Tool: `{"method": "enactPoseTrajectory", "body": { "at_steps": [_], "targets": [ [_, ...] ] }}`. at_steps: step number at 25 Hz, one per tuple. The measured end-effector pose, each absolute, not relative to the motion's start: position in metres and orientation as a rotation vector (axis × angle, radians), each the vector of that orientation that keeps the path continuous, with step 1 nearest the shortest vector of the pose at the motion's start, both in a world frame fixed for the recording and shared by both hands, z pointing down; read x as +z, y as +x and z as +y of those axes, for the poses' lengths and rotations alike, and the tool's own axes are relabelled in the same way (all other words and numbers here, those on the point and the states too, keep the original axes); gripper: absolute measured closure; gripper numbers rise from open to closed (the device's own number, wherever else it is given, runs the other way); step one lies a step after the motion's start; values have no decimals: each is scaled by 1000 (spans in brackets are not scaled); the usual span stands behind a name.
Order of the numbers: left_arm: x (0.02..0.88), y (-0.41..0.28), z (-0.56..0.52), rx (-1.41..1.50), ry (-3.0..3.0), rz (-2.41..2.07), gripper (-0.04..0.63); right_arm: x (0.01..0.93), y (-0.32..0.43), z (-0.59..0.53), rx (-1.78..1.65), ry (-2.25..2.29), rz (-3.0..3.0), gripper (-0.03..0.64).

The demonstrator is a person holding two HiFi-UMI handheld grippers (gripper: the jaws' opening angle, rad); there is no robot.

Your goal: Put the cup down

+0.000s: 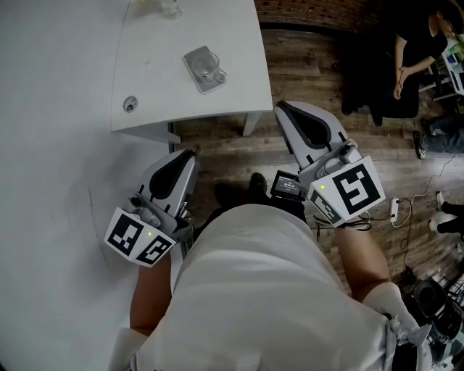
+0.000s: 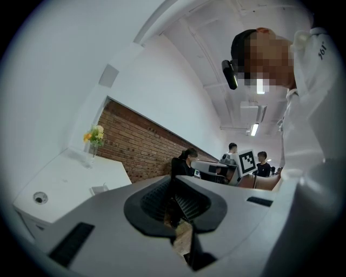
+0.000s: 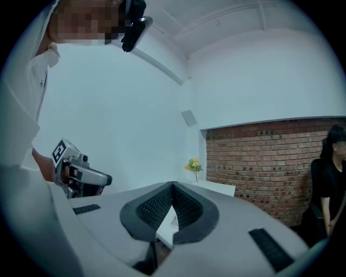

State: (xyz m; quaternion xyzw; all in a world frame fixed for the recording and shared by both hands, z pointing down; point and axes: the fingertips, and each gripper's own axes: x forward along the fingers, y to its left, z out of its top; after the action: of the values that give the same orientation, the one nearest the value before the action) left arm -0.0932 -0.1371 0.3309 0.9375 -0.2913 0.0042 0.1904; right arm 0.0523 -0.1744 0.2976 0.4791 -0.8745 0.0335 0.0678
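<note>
A clear glass cup (image 1: 208,65) stands on a grey square coaster (image 1: 196,77) on the white table (image 1: 232,94), near its front edge. My left gripper (image 1: 187,153) is below the table's front edge, shut with nothing between its jaws; in its own view the left gripper (image 2: 173,183) points past the table corner. My right gripper (image 1: 280,107) is just right of the table's front right corner, over the wooden floor, also shut and empty. The right gripper (image 3: 172,186) faces the table end and a brick wall. Neither gripper touches the cup.
A second glass (image 1: 171,9) and a vase of yellow flowers (image 2: 95,135) stand at the table's far end. A round grommet (image 1: 130,105) sits in the tabletop. A white wall fills the left. A person (image 1: 413,58) sits at the far right; a power strip (image 1: 395,210) lies on the floor.
</note>
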Motion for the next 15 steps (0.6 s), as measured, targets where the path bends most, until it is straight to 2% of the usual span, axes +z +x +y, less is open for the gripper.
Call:
{"method": "enactPoseTrajectory", "body": {
  "at_steps": [15],
  "targets": [
    [333, -93, -136, 26, 2636, -800, 563, 296, 52, -171, 67, 1446, -2619, 606]
  ]
}}
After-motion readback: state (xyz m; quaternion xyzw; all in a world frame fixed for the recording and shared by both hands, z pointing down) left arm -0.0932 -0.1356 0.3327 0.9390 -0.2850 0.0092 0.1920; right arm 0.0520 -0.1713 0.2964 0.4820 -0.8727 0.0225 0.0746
